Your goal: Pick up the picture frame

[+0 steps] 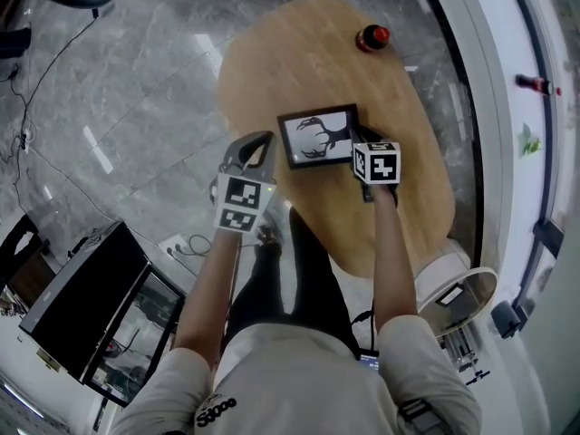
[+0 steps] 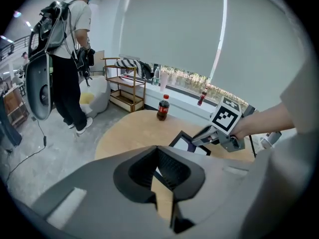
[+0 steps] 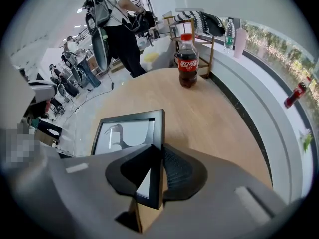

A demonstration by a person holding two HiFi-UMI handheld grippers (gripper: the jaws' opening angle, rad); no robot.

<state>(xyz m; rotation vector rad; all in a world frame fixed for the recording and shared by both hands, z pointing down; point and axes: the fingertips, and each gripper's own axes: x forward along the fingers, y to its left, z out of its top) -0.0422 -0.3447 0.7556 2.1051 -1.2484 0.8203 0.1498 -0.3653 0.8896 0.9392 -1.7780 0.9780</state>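
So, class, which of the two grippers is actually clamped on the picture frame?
The right gripper: it pinches the black edge of the picture frame. The left gripper sits beside the frame, gripping nothing.

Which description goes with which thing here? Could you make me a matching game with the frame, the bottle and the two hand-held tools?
1. black rectangular picture frame
2. red-capped dark cola bottle
3. left tool
4. right tool

a. holds nothing
b. stands at the far end of the oval wooden table
c. clamped on the frame's edge
d. shows an antlered deer

Pairs: 1-d, 2-b, 3-a, 4-c
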